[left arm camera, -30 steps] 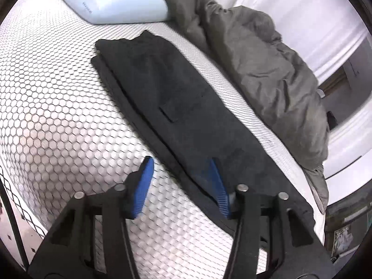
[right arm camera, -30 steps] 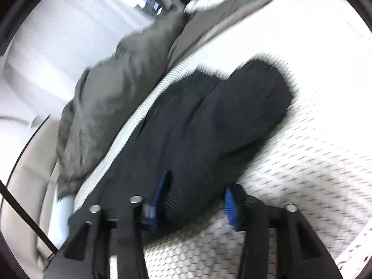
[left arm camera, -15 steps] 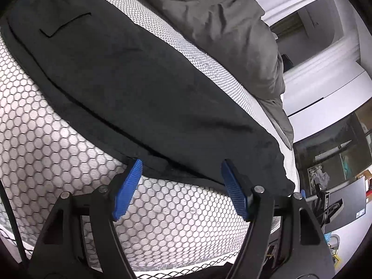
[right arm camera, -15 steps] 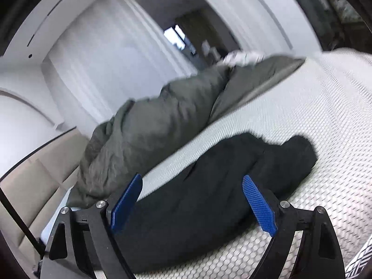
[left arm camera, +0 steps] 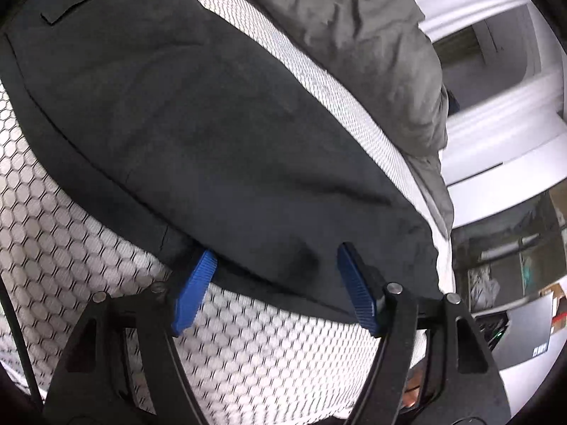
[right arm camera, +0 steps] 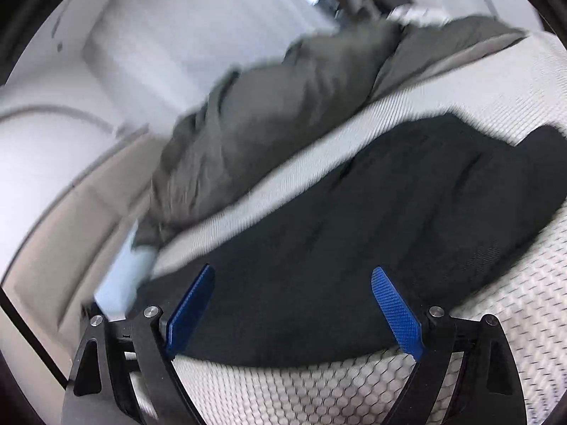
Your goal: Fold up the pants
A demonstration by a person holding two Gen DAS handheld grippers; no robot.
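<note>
folding is half done: the pants [left arm camera: 219,134] lie long and flat on the bed [left arm camera: 71,248]. my left fingers [left arm camera: 274,283] are closing around the hem, my right fingers [right arm camera: 294,304] wide and holding nothing.

Place: a bedroom in a home
Signs: bed [left arm camera: 248,364] with honeycomb-patterned cover; rumpled grey blanket [left arm camera: 354,35]; pale blue pillow [right arm camera: 124,279]; white curtains [right arm camera: 198,35]
</note>
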